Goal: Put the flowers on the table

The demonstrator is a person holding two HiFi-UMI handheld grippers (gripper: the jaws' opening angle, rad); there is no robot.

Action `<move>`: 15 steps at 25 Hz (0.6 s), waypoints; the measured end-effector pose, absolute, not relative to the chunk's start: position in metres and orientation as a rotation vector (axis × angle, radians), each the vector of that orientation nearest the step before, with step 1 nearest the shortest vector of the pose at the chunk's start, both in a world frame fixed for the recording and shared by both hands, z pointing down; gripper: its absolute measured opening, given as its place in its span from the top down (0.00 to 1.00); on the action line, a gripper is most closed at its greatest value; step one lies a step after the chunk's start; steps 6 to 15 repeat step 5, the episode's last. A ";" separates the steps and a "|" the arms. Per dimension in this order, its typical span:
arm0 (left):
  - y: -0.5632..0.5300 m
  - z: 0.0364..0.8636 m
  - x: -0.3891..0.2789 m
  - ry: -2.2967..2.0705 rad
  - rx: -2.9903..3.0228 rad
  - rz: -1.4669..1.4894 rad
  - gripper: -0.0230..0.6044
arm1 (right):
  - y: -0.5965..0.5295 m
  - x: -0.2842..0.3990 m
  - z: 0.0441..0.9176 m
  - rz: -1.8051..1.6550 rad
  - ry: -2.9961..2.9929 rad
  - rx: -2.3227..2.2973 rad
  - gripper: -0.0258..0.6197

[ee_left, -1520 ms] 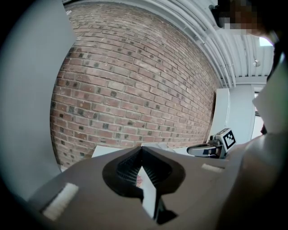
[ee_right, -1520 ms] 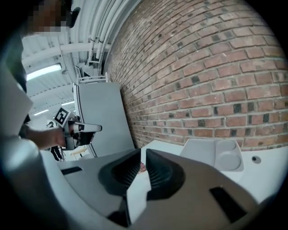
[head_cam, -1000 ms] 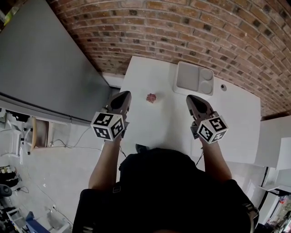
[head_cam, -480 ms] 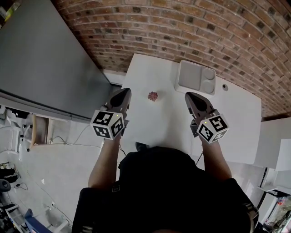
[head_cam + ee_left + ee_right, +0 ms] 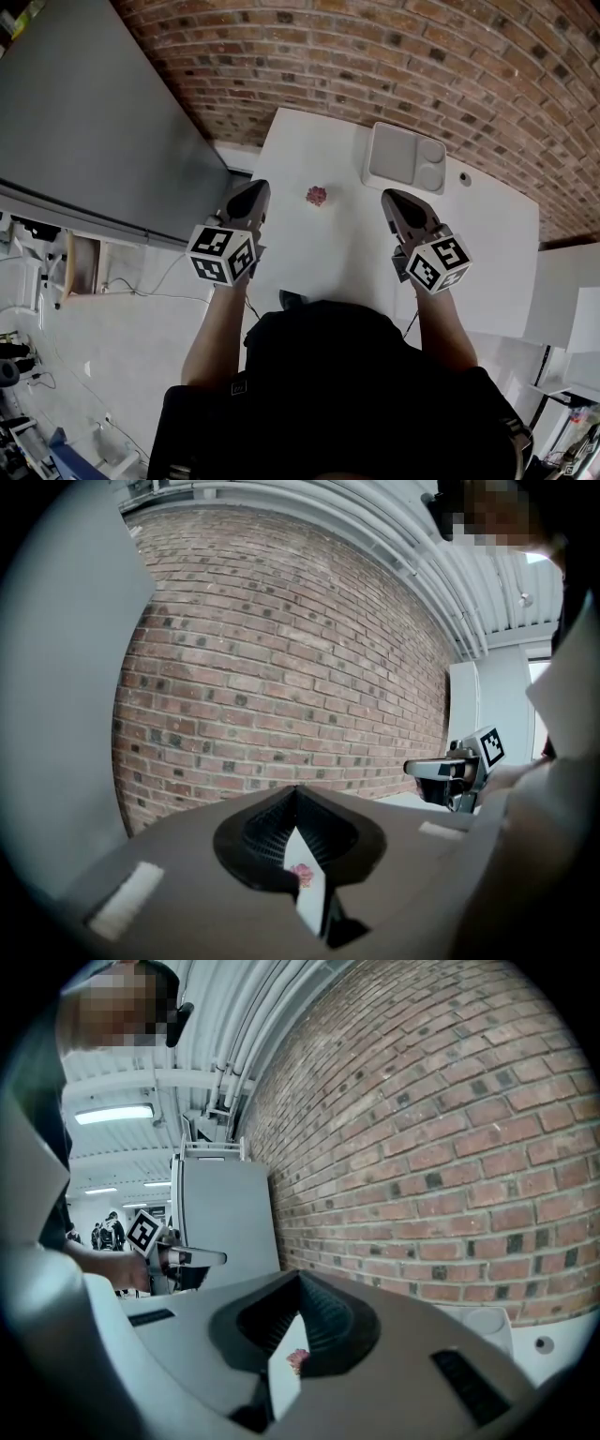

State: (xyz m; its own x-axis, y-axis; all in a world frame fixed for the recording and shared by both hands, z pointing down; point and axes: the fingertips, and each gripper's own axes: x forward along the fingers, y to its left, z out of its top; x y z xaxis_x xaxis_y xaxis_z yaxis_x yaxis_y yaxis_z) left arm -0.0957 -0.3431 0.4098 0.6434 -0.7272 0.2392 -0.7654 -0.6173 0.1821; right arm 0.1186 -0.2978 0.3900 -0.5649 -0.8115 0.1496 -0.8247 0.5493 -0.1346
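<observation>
Head view alone shows floor [image 5: 122, 328]; left hand-held gripper [image 5: 253, 192], right hand-held gripper [image 5: 393, 200] clenched empty.

The left tool [image 5: 296, 793] points at a brick wall [image 5: 281, 667], its two dark jaws meeting at the tips with nothing between them. Through the narrow gap below the tips shows a strip of white table [image 5: 312, 902] with a small pink flower [image 5: 302, 874] lying on it. A grey panel [image 5: 56, 667] fills the left. At the right, the right tool [image 5: 412, 766] is held level, its marker cube [image 5: 489, 746] behind it.
</observation>
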 end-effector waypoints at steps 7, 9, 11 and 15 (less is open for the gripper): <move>-0.340 0.409 -0.098 -1.212 2.596 0.204 0.96 | -0.295 0.117 0.390 0.298 -2.708 1.427 0.94; -0.340 0.409 -0.098 -1.212 2.596 0.204 0.96 | -0.295 0.117 0.390 0.298 -2.708 1.427 0.94; -0.340 0.409 -0.098 -1.212 2.596 0.204 0.96 | -0.295 0.117 0.390 0.298 -2.708 1.427 0.94; -0.340 0.409 -0.098 -1.212 2.596 0.204 0.96 | -0.295 0.117 0.390 0.298 -2.708 1.427 0.94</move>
